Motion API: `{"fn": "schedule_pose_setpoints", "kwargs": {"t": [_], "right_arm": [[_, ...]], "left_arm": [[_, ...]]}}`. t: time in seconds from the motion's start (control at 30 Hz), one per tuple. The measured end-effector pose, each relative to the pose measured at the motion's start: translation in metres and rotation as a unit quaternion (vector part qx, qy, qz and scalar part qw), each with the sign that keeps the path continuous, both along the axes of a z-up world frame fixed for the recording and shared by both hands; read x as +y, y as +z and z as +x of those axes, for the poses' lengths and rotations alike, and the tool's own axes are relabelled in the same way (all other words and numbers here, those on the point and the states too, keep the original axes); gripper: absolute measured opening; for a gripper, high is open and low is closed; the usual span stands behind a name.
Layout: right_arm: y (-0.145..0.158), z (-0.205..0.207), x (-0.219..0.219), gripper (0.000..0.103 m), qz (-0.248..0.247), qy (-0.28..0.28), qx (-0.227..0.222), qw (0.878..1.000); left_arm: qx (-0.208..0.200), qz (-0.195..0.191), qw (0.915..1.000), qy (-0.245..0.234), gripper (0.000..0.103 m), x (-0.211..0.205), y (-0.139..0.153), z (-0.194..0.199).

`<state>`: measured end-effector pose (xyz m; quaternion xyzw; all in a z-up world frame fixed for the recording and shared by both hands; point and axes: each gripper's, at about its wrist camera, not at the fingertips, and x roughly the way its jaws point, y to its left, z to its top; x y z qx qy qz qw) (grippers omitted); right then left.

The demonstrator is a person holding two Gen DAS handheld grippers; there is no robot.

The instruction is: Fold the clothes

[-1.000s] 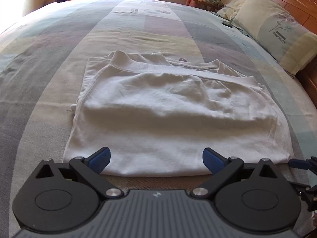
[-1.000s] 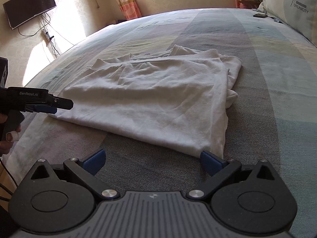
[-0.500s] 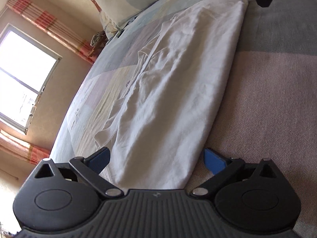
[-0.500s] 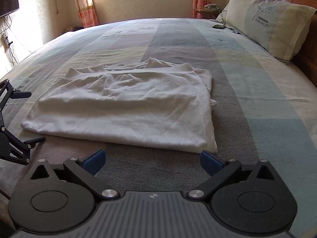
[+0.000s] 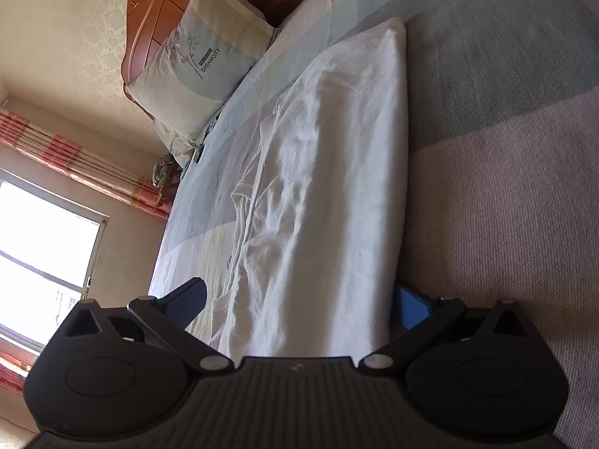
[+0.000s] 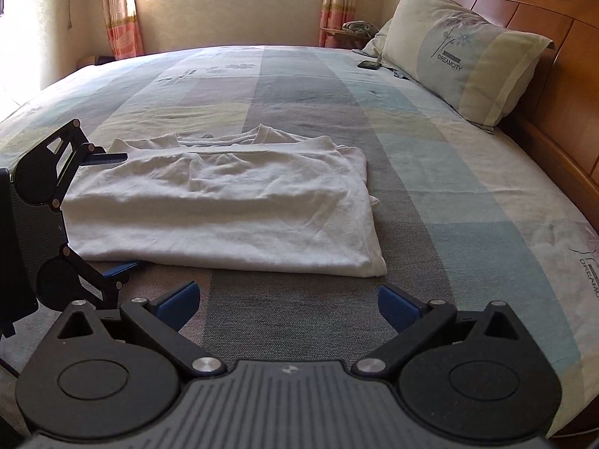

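Left hand-held gripper (image 6: 112, 211) now astride shirt (image 6: 224, 202)

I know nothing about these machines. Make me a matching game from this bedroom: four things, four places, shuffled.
Things:
1. white shirt
2. pillow
3. left gripper
4. right gripper

Places:
A. leaning on the headboard
B. open, short of the shirt's near edge
C. lying folded on the bedspread
D. open around the shirt's left end

Pairs: 1-C, 2-A, 3-D, 4-B

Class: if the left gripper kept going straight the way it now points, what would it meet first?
Probably the white shirt: the left gripper is open, its jaws already straddling the shirt's near end.
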<state>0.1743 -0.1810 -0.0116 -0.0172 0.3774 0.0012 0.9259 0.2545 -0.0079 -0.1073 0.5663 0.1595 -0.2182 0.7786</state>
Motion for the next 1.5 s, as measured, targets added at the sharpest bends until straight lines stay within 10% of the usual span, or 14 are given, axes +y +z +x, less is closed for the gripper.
{"fn": "schedule_pose_setpoints", "kwargs": {"t": [0.3, 0.73, 1.23, 1.5], "right_arm": [[-0.003, 0.007, -0.011, 0.103, 0.007, -0.007, -0.001, 1.000], [-0.014, 0.038, -0.021, 0.103, 0.049, 0.073, -0.011, 0.996], [-0.018, 0.057, -0.083, 0.103, 0.060, 0.122, -0.018, 0.990], [-0.023, 0.050, -0.094, 0.103, 0.057, 0.125, -0.021, 0.990]], "left_arm": [[0.000, 0.015, 0.9949, 0.099, 0.103, 0.053, 0.003, 0.000], [-0.027, 0.037, 0.9938, 0.101, 0.102, -0.016, -0.004, 0.018], [-0.104, 0.159, 0.9710, 0.145, 0.100, -0.011, -0.027, 0.027], [-0.068, 0.156, 0.9774, 0.125, 0.045, -0.015, -0.041, 0.013]]}}
